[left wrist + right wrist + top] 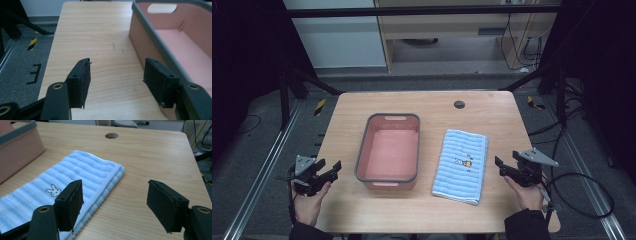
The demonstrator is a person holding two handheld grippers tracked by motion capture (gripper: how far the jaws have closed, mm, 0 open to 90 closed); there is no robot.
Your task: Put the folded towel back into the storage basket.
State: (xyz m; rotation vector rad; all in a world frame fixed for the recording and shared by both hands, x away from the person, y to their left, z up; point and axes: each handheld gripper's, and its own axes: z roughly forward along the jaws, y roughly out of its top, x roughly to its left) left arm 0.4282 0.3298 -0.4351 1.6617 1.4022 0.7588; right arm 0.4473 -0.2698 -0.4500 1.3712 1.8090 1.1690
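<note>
On the light wooden table [427,210], a pink rectangular plastic tub with a grey rim [388,176] sits a little left of centre, its long side running away from the person. It is empty, with a smooth pink floor and an oval handle cut-out in the far end wall; a matching cut-out shows in the near wall in the high view. Just to its right, apart from it, lies a folded light-blue towel with white stripes [461,165], flat on the wood and tilted slightly, its near end angled toward the tub. The stripes run across its short width, a paler band edges its long side, and a small printed cartoon figure sits near its middle; in the right gripper view this reads as a white rabbit. The folded layers are visible along the towel's edge [100,195].

The left gripper [328,169] is held by the left hand [308,202] at the table's left front edge, beside the tub's near left corner, jaws spread wide with nothing between them but bare wood. The right gripper [502,167], in the right hand [527,196], hovers just right of the towel's near half, its jaws likewise parted and empty, one jaw over the towel's edge in its own view. A round dark grommet hole [459,104] sits near the table's far edge.
</note>
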